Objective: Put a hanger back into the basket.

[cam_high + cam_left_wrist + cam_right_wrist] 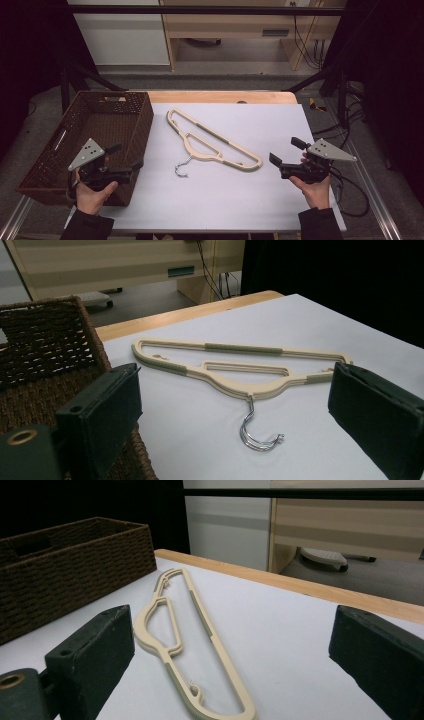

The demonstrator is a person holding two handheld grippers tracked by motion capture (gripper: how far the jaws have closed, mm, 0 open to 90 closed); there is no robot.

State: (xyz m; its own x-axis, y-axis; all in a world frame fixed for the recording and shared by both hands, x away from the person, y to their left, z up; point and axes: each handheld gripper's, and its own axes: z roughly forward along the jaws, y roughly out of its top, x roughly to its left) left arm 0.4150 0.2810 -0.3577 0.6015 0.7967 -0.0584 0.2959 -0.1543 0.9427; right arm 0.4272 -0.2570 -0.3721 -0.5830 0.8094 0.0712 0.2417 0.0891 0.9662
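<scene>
Both hand-held grippers sit at the near edge of the table, jaws spread wide and empty: the left gripper (122, 161) over the near right corner of the wicker basket (60, 165), the right gripper (287, 155) above the white table cover (225, 200) on the far right. Between them, untouched, lies a cream clothes hanger (215, 140), flat on the cover. Its long axis runs diagonally, from the far end near the basket's right wall to the near end toward the right gripper. The metal hook (182, 167) projects toward the person, slightly on the left gripper's side. Judged by position, the right gripper is nearer the hanger's near tip; the left is nearer the hook. Each gripper stands clear of the hanger, facing inward toward it.
</scene>
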